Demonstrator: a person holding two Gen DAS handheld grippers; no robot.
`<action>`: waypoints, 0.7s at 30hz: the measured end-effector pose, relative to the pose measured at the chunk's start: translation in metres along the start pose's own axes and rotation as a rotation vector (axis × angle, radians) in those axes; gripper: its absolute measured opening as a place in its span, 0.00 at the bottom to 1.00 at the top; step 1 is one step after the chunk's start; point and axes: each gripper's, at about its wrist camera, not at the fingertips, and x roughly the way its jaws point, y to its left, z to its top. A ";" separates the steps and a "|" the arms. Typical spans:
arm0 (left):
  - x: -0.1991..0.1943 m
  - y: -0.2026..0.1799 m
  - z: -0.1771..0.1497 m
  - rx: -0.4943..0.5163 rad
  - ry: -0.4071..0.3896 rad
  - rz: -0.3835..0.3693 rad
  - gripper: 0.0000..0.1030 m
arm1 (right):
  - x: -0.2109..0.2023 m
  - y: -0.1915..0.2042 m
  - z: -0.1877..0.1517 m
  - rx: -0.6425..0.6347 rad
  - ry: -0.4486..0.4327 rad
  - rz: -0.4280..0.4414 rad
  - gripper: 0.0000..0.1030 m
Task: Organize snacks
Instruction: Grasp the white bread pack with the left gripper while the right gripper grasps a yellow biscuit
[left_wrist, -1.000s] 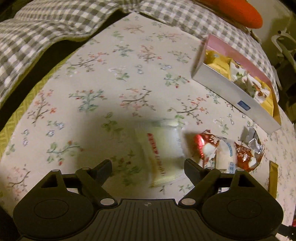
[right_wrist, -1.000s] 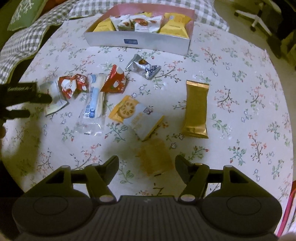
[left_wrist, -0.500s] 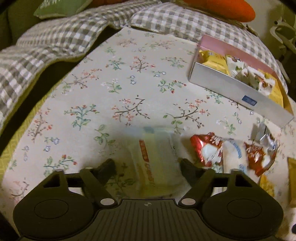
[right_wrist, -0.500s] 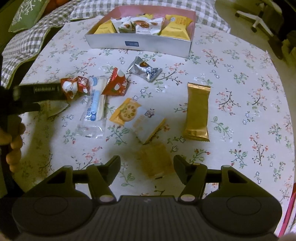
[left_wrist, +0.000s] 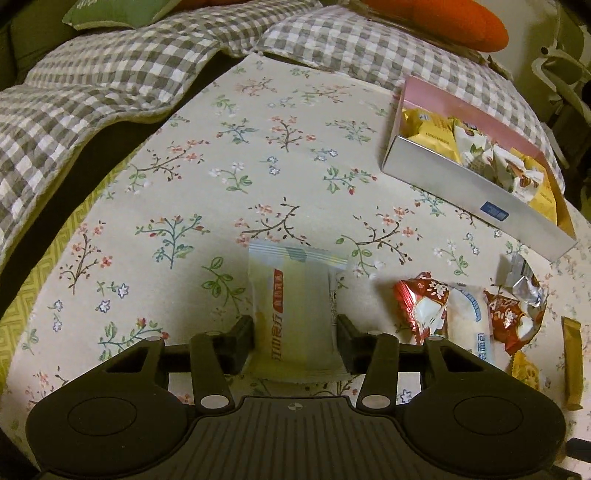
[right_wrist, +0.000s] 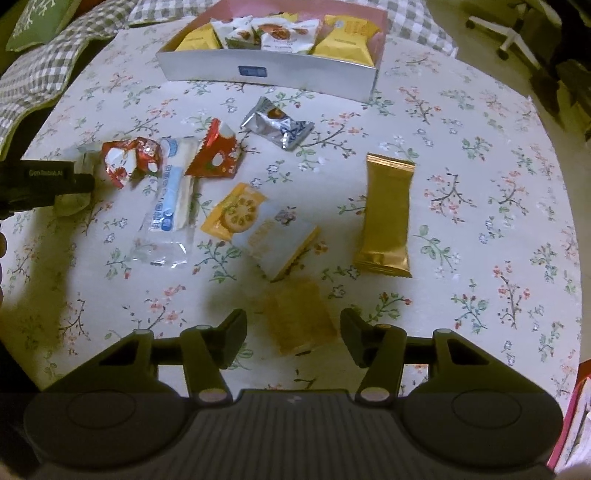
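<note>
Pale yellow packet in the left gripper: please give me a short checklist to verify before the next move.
1. Pale yellow packet between the left gripper fingers: ok.
2. Firm grip: cannot tell, jaws closing, fingers at the packet's sides.
3. Red packet outside the left jaws: ok.
4. Tan packet between the right gripper fingers: ok; jaws closing, gaps remain, no grip.
5. Box has free room: cannot tell.
</note>
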 end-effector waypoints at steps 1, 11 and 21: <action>0.000 0.001 0.000 -0.004 0.002 -0.002 0.44 | 0.002 0.001 0.001 -0.008 0.004 -0.002 0.50; -0.009 0.001 -0.001 0.008 -0.008 -0.009 0.44 | 0.009 0.002 0.002 -0.019 0.026 -0.008 0.31; -0.026 -0.014 -0.006 0.129 -0.047 0.004 0.44 | 0.001 -0.002 0.002 0.034 -0.010 0.013 0.30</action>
